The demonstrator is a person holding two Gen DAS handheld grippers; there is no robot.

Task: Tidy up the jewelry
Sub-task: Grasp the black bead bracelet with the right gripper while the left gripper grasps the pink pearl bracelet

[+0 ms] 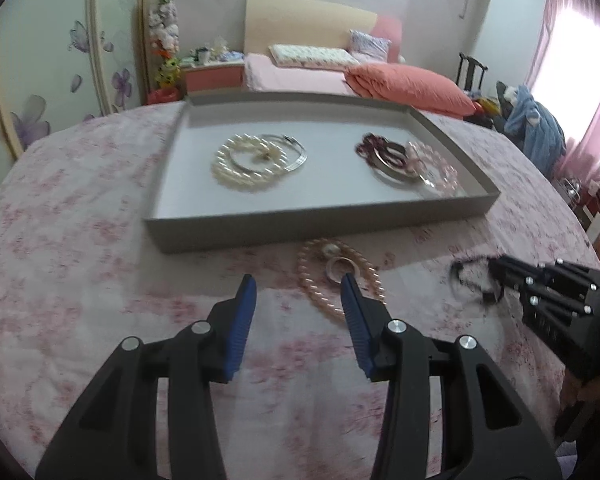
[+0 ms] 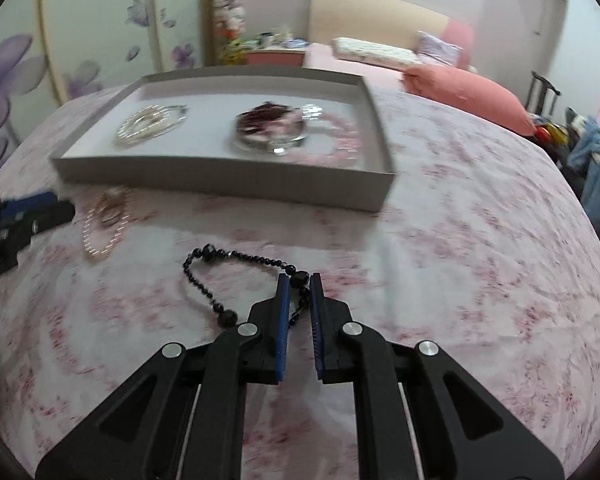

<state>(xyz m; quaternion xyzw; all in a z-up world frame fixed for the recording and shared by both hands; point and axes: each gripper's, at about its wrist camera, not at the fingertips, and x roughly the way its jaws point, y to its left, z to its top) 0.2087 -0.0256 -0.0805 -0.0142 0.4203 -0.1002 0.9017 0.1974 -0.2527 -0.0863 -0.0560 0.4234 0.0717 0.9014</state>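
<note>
Your right gripper [image 2: 299,280] had closed its jaws on the black bead bracelet [image 2: 204,280], trailing left. Your left gripper [image 1: 298,284] stood half-open and empty, the pearl necklace [image 1: 324,280] just beyond it; the tray [image 1: 300,228] lay farther ahead.

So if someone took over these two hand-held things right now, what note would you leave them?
Right tool: shut on the black bead necklace lying on the pink floral cloth.
Left tool: open, empty, over the pinkish pearl necklace with a ring.
Done: white pearls and the dark red, silver and pink pieces lie in the grey tray.
Left: move both loose necklaces into the tray.
</note>
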